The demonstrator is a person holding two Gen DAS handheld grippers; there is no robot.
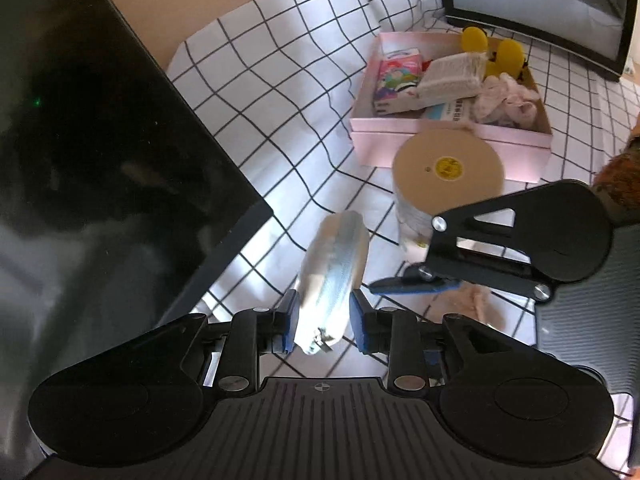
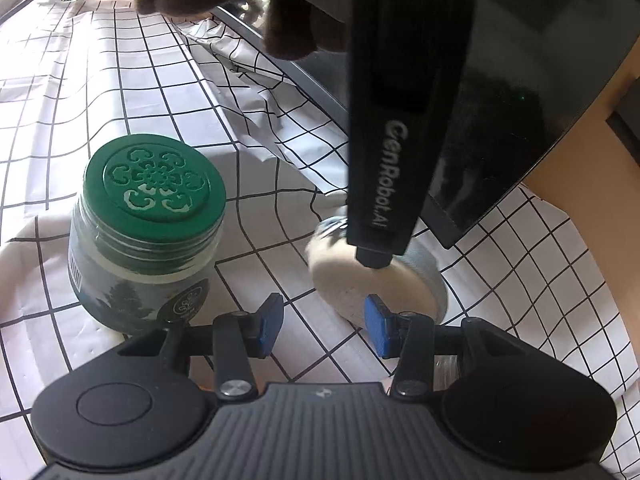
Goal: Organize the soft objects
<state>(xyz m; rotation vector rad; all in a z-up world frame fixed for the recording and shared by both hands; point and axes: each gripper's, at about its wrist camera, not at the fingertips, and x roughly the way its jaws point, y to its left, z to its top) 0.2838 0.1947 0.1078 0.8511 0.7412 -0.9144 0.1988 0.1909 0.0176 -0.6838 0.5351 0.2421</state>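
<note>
A silvery-blue zip pouch [image 1: 334, 276] stands up between the blue pads of my left gripper [image 1: 325, 322]. Both pads touch its sides, and its zip pull hangs at the near end. In the right wrist view the same pouch [image 2: 360, 284] shows a cream face, with its low end near the checked cloth [image 2: 120, 80]. My right gripper [image 2: 325, 322] is open over bare cloth, its right pad [image 2: 378, 324] close to the pouch's edge. From the left wrist that gripper [image 1: 412, 285] comes in from the right, above a pink fluffy thing [image 1: 474, 300].
A pink box [image 1: 440, 142] at the back holds a tissue pack, a white folded cloth, yellow plush and pink fabric. A tan-lidded jar [image 1: 448, 168] stands before it. A green-lidded jar [image 2: 154, 180] is left of my right gripper. Black monitors [image 1: 100, 140] [image 1: 540, 0] border the cloth.
</note>
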